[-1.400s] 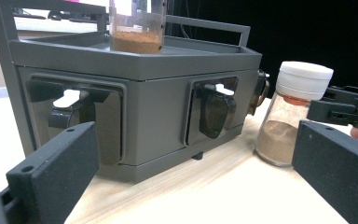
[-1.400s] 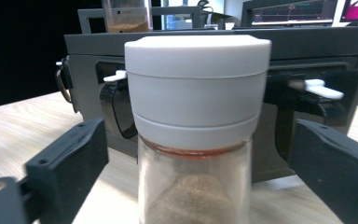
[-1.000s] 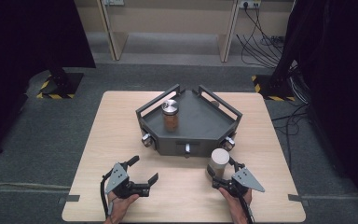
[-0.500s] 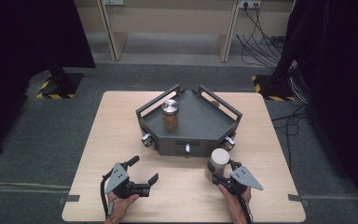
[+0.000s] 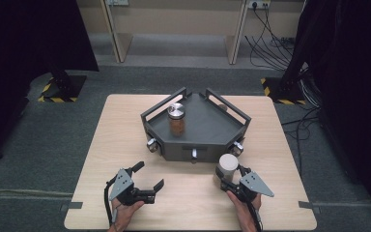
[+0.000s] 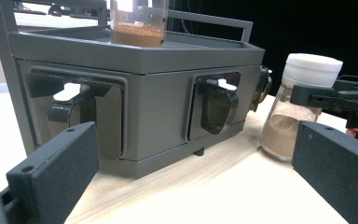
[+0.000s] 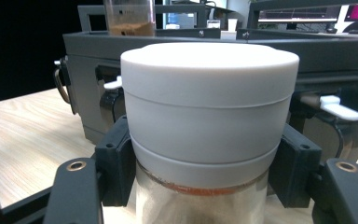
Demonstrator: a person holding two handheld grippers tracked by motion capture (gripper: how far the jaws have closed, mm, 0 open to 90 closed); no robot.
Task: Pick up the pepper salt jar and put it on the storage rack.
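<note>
A white-lidded glass jar [image 5: 228, 163] of pale brown powder stands on the table just in front of the grey stand's right corner. My right gripper [image 5: 229, 173] is shut on it, and in the right gripper view the pads [image 7: 116, 158] press the neck just under the lid [image 7: 209, 102]. My left gripper [image 5: 149, 175] rests open near the table's front left with nothing between its jaws. In the left gripper view it faces the stand's front [image 6: 158, 107], with the held jar [image 6: 293, 116] off to the right. A metal-lidded jar [image 5: 176, 118] of darker brown powder stands on the stand's top.
The grey five-sided stand [image 5: 207, 125] sits mid-table, with rails along its back edges and round knobs [image 5: 151, 144] on its front faces. The wooden table [image 5: 121, 130] has bare surface at left and front. Cables [image 5: 270, 43] lie on the floor at the far right.
The right gripper's jaws look drawn in tighter round the white-lidded jar. Both hands and both jars keep their places.
</note>
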